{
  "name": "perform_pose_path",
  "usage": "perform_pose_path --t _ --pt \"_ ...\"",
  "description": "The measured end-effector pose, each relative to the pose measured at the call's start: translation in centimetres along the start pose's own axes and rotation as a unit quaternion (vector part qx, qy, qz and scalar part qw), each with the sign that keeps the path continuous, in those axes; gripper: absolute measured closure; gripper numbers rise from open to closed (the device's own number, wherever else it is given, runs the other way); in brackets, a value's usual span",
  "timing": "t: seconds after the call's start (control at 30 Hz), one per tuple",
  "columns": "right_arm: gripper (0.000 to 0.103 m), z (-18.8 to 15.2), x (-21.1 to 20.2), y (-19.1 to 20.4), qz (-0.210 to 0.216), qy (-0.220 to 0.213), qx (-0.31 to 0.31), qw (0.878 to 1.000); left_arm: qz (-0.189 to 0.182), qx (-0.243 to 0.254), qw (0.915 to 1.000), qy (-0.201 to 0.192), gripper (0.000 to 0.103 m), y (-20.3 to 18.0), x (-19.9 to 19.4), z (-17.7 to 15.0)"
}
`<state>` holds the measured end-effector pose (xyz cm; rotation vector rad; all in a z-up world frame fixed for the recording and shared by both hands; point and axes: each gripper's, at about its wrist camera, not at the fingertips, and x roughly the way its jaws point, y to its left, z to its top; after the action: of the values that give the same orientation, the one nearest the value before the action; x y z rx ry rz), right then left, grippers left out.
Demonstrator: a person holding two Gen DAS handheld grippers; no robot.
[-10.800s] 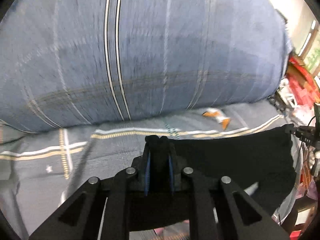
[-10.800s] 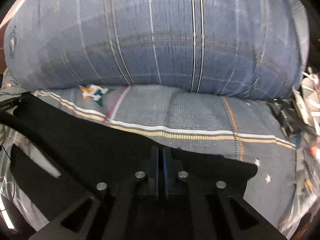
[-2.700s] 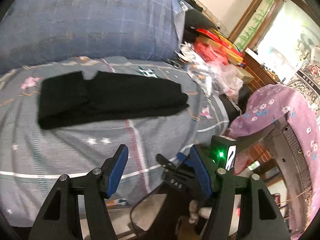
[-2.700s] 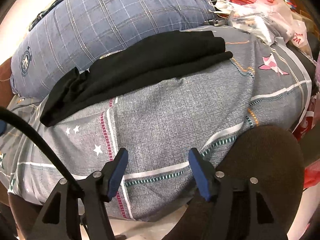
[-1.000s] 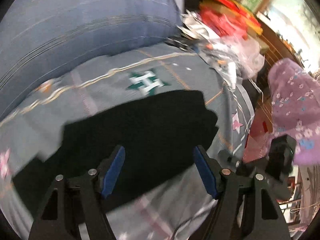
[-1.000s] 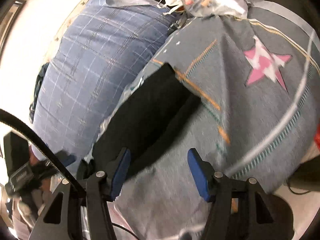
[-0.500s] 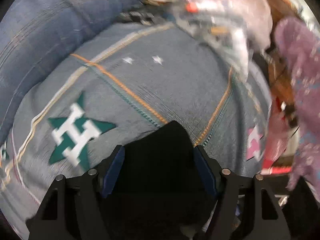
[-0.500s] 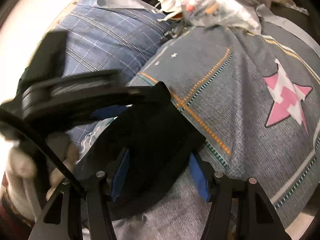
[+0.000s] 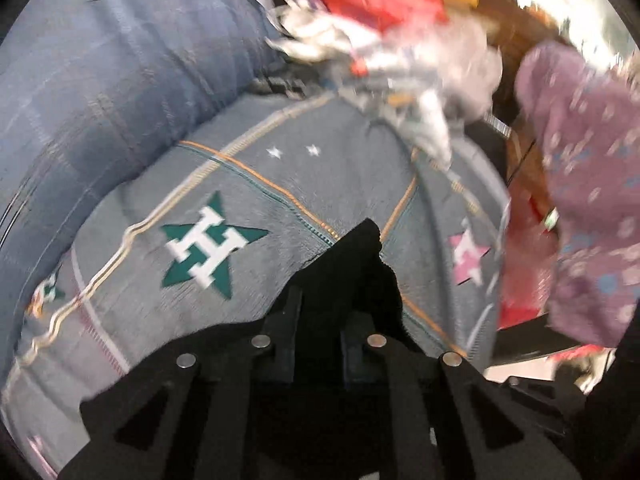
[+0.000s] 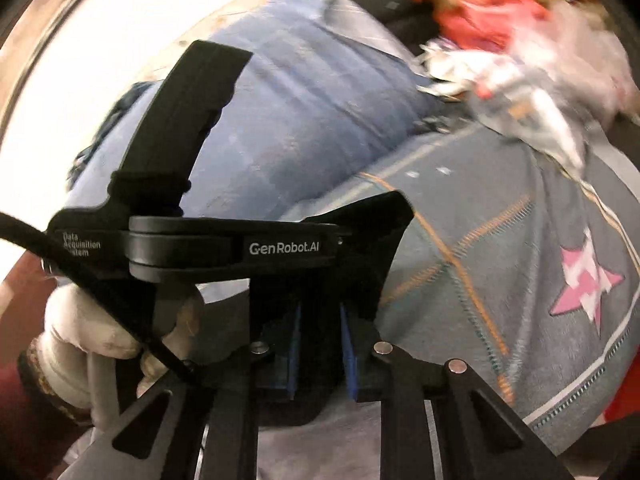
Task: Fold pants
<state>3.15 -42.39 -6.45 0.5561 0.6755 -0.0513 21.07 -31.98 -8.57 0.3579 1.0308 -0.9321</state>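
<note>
The black pants (image 9: pixel 352 268) lie folded lengthwise on the grey patterned bedspread (image 9: pixel 248 176). My left gripper (image 9: pixel 318 320) is shut on the pants' end, with black cloth bunched between its fingers and a corner sticking up past them. My right gripper (image 10: pixel 320 320) is shut on the same end of the pants (image 10: pixel 384 224), cloth filling the narrow gap between its blue pads (image 10: pixel 347 344). The left gripper's black body (image 10: pixel 224 246) crosses the right wrist view just to the left, held by a white-gloved hand (image 10: pixel 96 320).
A large blue plaid pillow (image 9: pixel 100 92) lies behind the pants. Crumpled plastic bags and red packages (image 9: pixel 384 40) pile up at the bed's far right. A purple flowered cloth (image 9: pixel 588 208) hangs at the right. The bed's edge (image 10: pixel 568 408) runs along the right.
Both grippers moved in to the end of the pants and closed on it; half a second ago they were open around the cloth.
</note>
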Motion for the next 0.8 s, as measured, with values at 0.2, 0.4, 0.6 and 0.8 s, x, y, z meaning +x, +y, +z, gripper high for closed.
perform_pose_path --t 0.2,0.4,0.6,0.8 --pt "0.085 0.6 -1.2 6.6 0.053 0.012 -0.048 0.997 -0.027 -0.107 0.9902 -0.086 0.089 5.3 -8.1 -3.8" --pt "0.085 -1.3 1.2 16.8 0.105 0.06 -0.141 0.983 -0.045 -0.237 0.9591 -0.147 0.089 14.1 -14.6 -12.6" --pt "0.085 -6.9 5.2 24.7 0.145 0.141 -0.218 0.955 -0.062 -0.384 0.9046 -0.174 0.087 21.9 -15.4 -23.9" --pt "0.085 -13.3 10.9 28.3 0.123 0.224 -0.281 0.925 -0.067 -0.443 0.8773 -0.172 0.077 26.0 -14.9 -30.5"
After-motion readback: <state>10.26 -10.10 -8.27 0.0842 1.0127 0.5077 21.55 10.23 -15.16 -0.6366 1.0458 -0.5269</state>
